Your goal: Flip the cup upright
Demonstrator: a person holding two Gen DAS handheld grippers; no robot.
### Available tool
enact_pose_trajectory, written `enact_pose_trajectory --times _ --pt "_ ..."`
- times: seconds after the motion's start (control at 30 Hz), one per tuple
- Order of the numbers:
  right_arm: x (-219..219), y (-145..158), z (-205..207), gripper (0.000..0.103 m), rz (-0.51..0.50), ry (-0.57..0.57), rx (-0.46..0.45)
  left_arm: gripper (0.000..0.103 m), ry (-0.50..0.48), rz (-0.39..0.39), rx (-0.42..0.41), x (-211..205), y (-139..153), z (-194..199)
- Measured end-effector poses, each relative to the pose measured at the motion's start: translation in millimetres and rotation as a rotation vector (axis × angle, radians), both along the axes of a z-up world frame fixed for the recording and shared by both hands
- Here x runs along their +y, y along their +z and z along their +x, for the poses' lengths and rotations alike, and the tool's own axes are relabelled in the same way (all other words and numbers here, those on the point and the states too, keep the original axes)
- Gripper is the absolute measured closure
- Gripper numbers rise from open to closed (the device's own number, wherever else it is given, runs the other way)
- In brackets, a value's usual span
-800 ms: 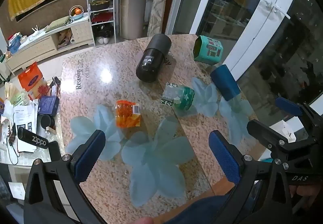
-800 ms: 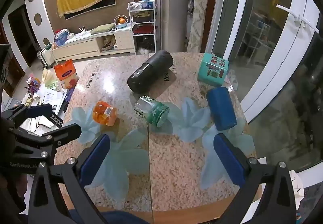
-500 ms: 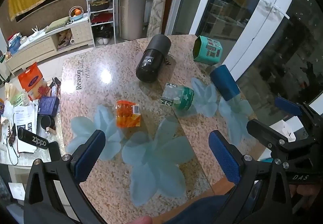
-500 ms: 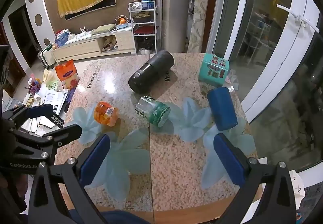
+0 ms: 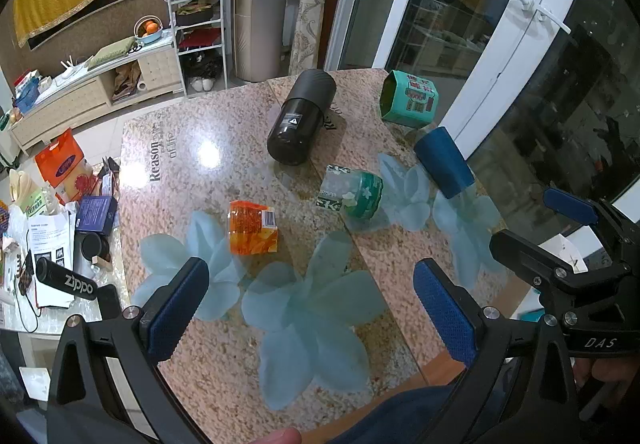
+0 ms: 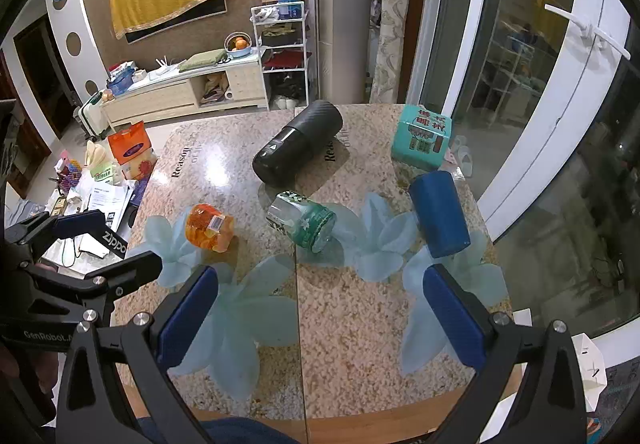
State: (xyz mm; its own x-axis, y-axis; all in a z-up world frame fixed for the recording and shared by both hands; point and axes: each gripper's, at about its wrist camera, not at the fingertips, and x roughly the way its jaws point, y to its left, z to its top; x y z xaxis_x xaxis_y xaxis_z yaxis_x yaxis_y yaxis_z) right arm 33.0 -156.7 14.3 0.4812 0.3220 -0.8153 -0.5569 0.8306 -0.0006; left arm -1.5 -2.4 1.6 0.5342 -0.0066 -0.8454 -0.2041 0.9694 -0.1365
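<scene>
Grippers both hang above the near edge of the granite table (image 6: 360, 324), and I grip nothing with either. My left gripper (image 5: 312, 304) has its blue pads spread wide over the pale flower print, and my right gripper (image 6: 320, 314) is just as wide apart, its jaws bare.

The blue cup (image 6: 438, 214) lies on its side at the right of the table, near the glass door, its length running from far to near. Just beyond it stands a teal carton (image 6: 422, 142). Left of the cup a green can (image 6: 304, 224) lies tipped over, and farther left an orange jar (image 6: 210, 228) also lies down. At the far middle a black cylinder (image 6: 298, 146) rests on its side. All of them sit well apart from my fingers.
</scene>
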Motion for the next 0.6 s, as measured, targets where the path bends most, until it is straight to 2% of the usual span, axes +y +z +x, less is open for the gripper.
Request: enact_pose_trajectory --times 0.6 --pt "-0.5 -0.4 0.6 0.0 -0.004 -0.003 0.004 0.0 -0.001 0.004 0.003 0.5 -1.7 2.3"
